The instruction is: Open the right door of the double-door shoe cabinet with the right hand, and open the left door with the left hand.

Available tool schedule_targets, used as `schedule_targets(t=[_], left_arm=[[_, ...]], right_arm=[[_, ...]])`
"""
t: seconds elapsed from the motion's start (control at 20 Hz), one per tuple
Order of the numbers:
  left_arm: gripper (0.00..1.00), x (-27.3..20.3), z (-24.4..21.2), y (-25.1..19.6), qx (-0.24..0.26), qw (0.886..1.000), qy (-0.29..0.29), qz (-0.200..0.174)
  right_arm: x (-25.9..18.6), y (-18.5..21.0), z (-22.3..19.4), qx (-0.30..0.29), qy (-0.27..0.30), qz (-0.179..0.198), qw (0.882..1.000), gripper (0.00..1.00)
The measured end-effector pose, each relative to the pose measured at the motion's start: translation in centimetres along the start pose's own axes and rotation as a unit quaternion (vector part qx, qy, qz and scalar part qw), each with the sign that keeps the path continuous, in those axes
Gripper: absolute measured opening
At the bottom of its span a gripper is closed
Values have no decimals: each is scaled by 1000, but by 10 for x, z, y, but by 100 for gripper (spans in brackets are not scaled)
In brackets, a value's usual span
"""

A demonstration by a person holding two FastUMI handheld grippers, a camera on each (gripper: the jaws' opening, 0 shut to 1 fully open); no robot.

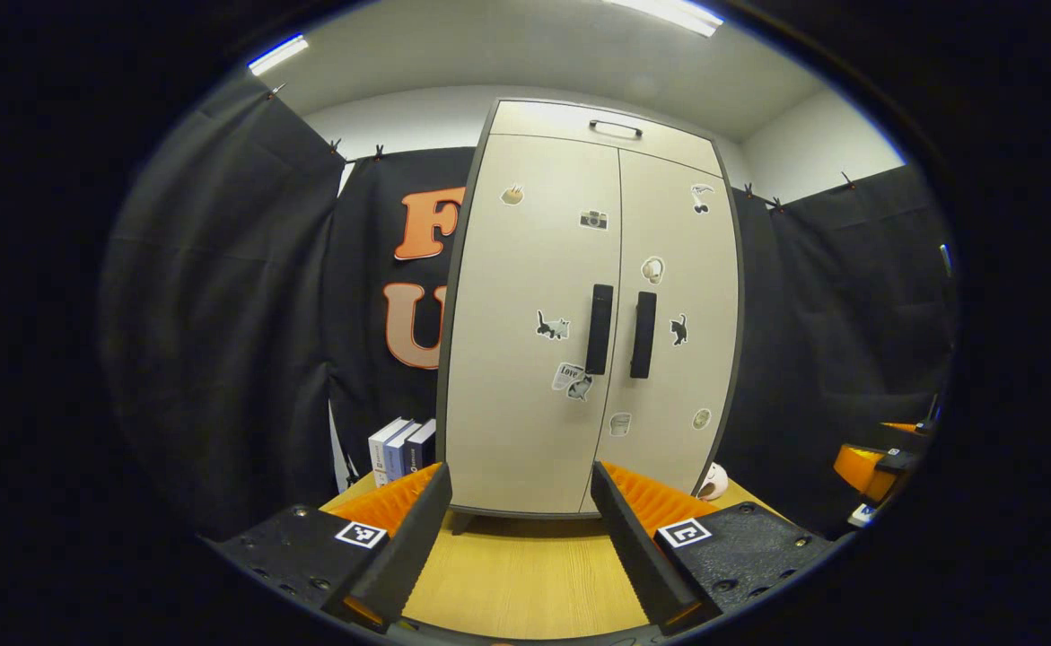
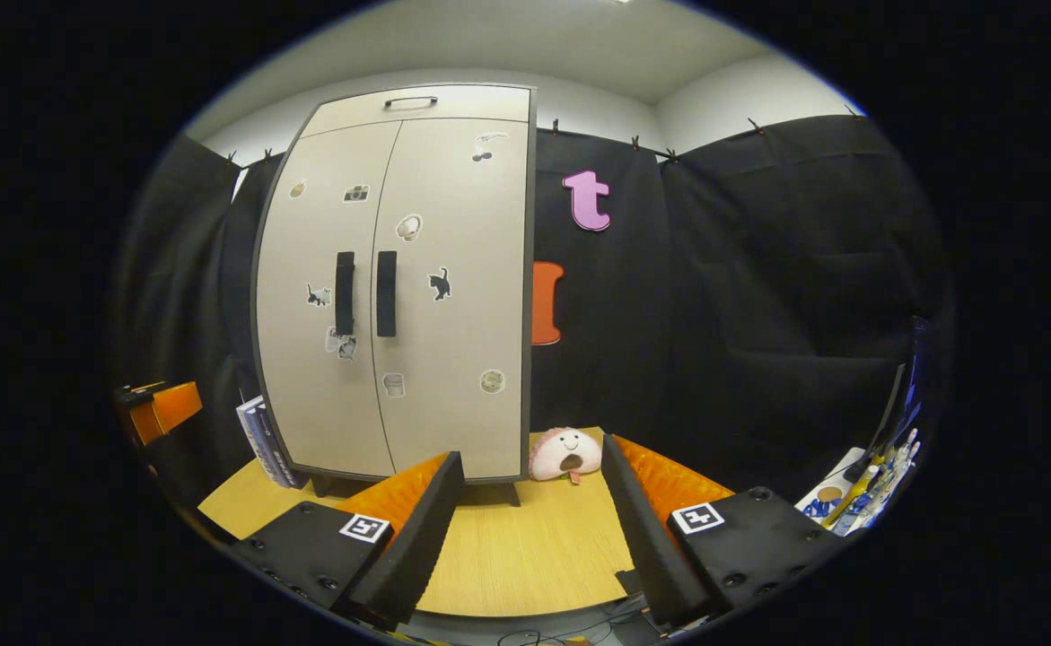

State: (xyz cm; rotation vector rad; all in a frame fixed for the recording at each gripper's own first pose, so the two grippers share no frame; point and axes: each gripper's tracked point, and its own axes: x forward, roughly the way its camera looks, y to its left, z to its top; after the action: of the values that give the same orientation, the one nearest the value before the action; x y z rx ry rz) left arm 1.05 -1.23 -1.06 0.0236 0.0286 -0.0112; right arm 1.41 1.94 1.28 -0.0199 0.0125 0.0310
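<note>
The shoe cabinet [image 1: 579, 314] stands shut on the wooden surface [image 1: 525, 574], its right handle [image 1: 643, 334] and left handle [image 1: 599, 328] side by side at the centre seam. I judge the doors stiff and light, best taken by these bars. My left tool [image 1: 521, 529] and right tool [image 2: 534, 529] gape open, well short.

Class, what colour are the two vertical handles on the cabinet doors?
Black. The left handle and right handle stand out against the beige doors, best in the left gripper view.
</note>
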Motion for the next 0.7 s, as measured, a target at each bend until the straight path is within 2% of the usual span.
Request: schedule_targets(t=[0.15, 0.2, 0.25, 0.35, 0.4, 0.55, 0.6, 0.65, 0.7], left_arm=[[95, 0, 1, 8, 5, 1000, -2, 8], [95, 0, -1, 10, 5, 1000, -1, 10], [95, 0, -3, 13, 5, 1000, 0, 13], [95, 1, -5, 19, 2, 1000, 4, 19], [95, 2, -5, 22, 2, 1000, 4, 21], [95, 4, -5, 32, 9, 999, 1, 30], [95, 4, -6, 36, 13, 999, 1, 33], [95, 5, -7, 41, 16, 999, 1, 37], [95, 6, -8, 45, 18, 999, 2, 40]], right_arm=[[21, 30, 8, -13, 11, 33, 999, 98], [30, 42, 9, -23, 18, 43, 999, 94], [38, 53, 12, -29, 20, 54, 998, 99], [57, 78, 24, -30, 14, 71, 997, 99], [66, 89, 32, -26, 9, 78, 997, 94], [97, 122, 53, -24, -2, 91, 996, 94], [106, 133, 60, -23, -9, 95, 995, 98], [115, 143, 68, -20, -15, 98, 995, 98], [125, 151, 75, -16, -18, 100, 995, 94]])
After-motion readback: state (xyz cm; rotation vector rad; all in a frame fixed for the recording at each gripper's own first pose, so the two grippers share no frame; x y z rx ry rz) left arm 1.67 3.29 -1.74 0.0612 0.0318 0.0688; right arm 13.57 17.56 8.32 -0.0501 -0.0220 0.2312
